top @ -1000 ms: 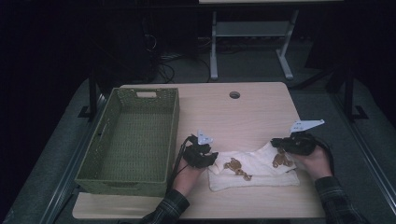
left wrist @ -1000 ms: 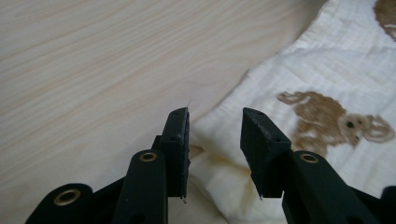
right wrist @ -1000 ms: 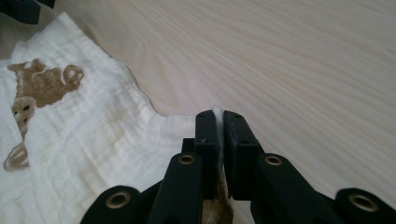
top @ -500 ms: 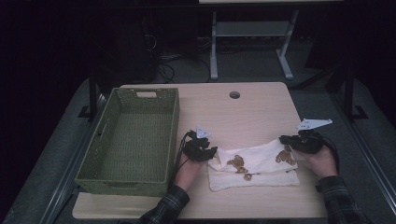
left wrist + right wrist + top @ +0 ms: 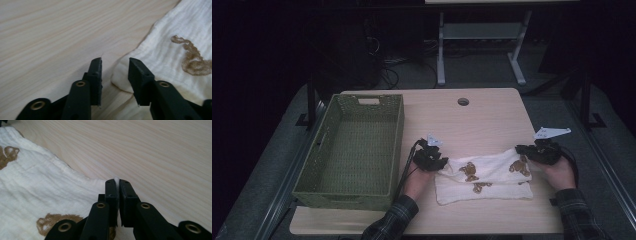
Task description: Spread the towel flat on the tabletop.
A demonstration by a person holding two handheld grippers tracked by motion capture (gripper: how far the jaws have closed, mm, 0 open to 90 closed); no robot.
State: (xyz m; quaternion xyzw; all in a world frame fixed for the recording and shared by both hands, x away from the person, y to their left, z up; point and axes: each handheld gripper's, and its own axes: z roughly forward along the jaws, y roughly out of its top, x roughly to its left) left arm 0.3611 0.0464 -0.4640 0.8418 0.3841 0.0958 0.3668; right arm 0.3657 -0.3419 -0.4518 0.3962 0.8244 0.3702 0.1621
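A white cloth (image 5: 484,175) with brown animal prints lies spread on the wooden table (image 5: 482,120) near its front edge. My left gripper (image 5: 438,163) is low at the cloth's left corner. In the left gripper view the cloth's rounded corner (image 5: 120,75) lies in the gap of my left gripper (image 5: 115,62). Its jaws have just been closing, and the pads stand apart from the fabric. My right gripper (image 5: 523,150) is at the cloth's right end. Seen in the right gripper view, it (image 5: 116,181) is shut on an edge of the cloth (image 5: 32,187), and a white tip pokes out above the jaws.
A green woven basket (image 5: 397,145) stands at the table's left, close beside my left hand. A round cable hole (image 5: 463,101) sits near the table's far edge. A metal stand (image 5: 482,35) is on the floor beyond the table.
My left gripper has come down to the cloth's left corner. The right gripper has drawn its end a little to the right, and the cloth lies more stretched out.
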